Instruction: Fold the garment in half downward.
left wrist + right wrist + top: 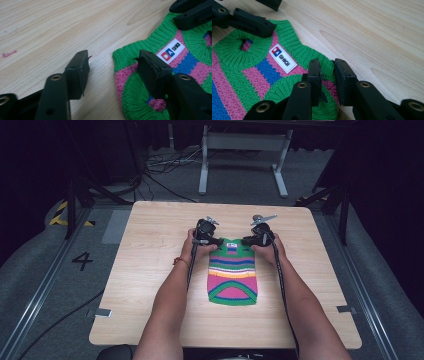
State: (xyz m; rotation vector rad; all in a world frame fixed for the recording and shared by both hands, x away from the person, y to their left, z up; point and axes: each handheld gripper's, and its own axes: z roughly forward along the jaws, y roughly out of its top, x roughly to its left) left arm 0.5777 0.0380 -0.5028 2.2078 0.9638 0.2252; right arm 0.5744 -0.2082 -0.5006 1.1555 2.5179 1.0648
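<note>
A small knitted sweater striped in green, pink, blue and yellow [232,277] is lying flat near the middle of the light wooden table [150,270], its collar pointing toward the far edge and its white label [172,51] facing up.

The left gripper [206,240] is hovering at the sweater's left shoulder with its jaws standing partly apart, one over bare wood and the other over the green ribbing, gripping nothing.

The right gripper [327,72] is sitting at the right shoulder with its jaws nearly together, pinching the green ribbed edge of the sweater between them.

Both of the person's forearms are reaching in from the near edge.
</note>
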